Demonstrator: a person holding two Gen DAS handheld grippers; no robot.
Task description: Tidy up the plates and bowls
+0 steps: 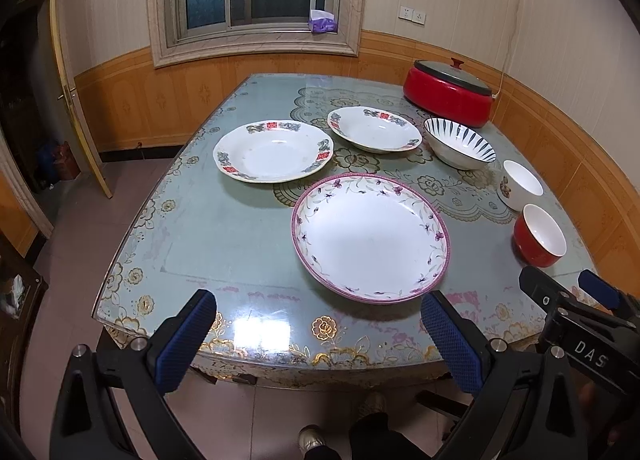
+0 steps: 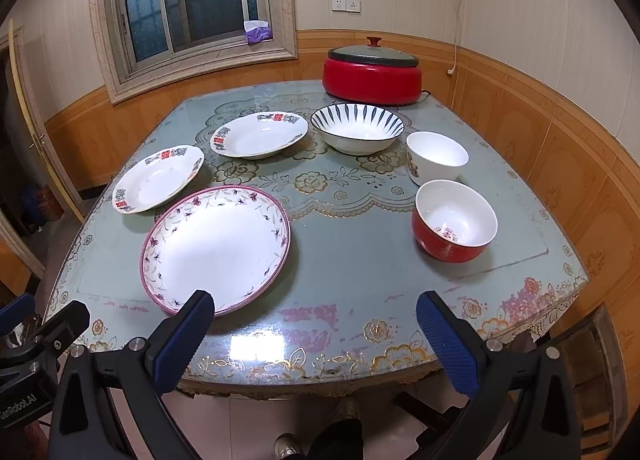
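Both claws hover at the near edge of the surface [image 1: 240,244], nothing held. Left claw [image 1: 318,334]: blue pads spread wide, empty. Right claw [image 2: 316,334]: same, pads wide apart, empty; it also shows at the right edge of the left wrist view.

Six dishes sit on the surface, all upright, all empty, none stacked or touching. The purple-rimmed floral plate [image 1: 370,236] lies closest, near the front edge, just past the left claw. Behind it to the left is a white plate with red and grey rim marks [image 1: 274,151]; a second matching plate [image 1: 374,128] sits farther back, near the middle.

The striped bowl [image 2: 357,133], white with dark blue stripes inside, stands beside that second plate, in front of the red electric pot [image 2: 372,73] with its grey lid at the far right corner. The white bowl [image 2: 437,157] is just right of the striped bowl and nearer. The red bowl [image 2: 455,219], white inside with a small flower at the bottom, stands just in front of the white bowl, on the right side.

A person's shoes show on the floor below the surface edge.
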